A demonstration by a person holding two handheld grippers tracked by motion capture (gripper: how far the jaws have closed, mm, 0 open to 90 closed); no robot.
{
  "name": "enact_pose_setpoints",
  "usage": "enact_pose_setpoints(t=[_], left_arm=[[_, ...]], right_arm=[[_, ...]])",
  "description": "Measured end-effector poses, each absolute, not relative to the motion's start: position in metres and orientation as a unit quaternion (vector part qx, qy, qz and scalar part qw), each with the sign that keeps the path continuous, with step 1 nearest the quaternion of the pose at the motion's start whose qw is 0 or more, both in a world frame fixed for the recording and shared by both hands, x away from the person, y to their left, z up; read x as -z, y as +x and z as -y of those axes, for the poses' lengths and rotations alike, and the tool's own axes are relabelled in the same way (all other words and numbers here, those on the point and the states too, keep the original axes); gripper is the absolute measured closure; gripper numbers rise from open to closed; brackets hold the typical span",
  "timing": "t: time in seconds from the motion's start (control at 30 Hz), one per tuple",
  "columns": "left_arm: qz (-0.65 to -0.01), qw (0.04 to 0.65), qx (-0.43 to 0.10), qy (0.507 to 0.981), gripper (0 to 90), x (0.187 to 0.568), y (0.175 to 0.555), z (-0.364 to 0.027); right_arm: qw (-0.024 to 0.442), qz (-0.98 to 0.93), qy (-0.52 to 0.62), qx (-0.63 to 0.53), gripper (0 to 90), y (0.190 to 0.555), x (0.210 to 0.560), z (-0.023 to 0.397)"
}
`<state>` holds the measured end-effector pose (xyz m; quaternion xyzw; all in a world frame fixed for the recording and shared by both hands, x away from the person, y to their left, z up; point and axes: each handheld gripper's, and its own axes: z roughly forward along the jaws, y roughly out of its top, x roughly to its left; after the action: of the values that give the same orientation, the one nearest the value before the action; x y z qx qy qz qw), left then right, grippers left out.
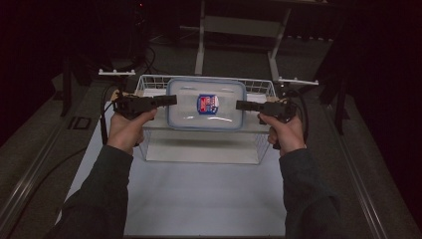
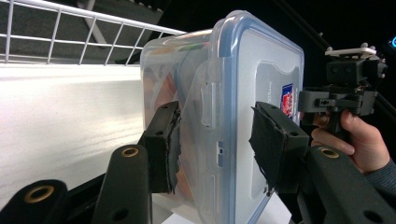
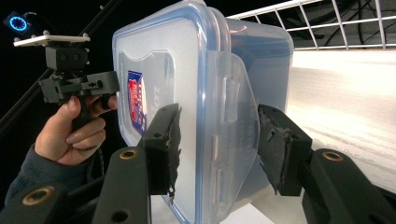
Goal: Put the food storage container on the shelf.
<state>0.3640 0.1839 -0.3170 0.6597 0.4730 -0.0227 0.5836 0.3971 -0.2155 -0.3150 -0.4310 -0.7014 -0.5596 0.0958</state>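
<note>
A clear plastic container (image 1: 206, 104) with a blue-rimmed lid and a red and blue label hangs level over a white wire basket (image 1: 149, 79). My left gripper (image 1: 171, 99) holds its left end and my right gripper (image 1: 240, 105) holds its right end. In the left gripper view the two black pads of my left gripper (image 2: 217, 140) press on the container (image 2: 243, 93), one on the lid and one on the underside. The right gripper view has my right gripper (image 3: 217, 140) clamped the same way on the container (image 3: 187, 60) at its side latch.
The basket stands at the far end of a white table top (image 1: 199, 199), and its wire rim (image 2: 60, 28) runs behind the container. Metal frame legs (image 1: 200, 50) stand beyond it. Dark floor rails flank the table on both sides.
</note>
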Motion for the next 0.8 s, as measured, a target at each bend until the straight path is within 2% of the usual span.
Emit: enact_pose_setpoints(t=[0.8], left_arm=[[-0.502,0.582,0.026,0.639,50.2,0.321,0.382,-0.181]], right_arm=[[0.095,0.687,-0.459,0.556,47.8,0.419,0.317,0.210]])
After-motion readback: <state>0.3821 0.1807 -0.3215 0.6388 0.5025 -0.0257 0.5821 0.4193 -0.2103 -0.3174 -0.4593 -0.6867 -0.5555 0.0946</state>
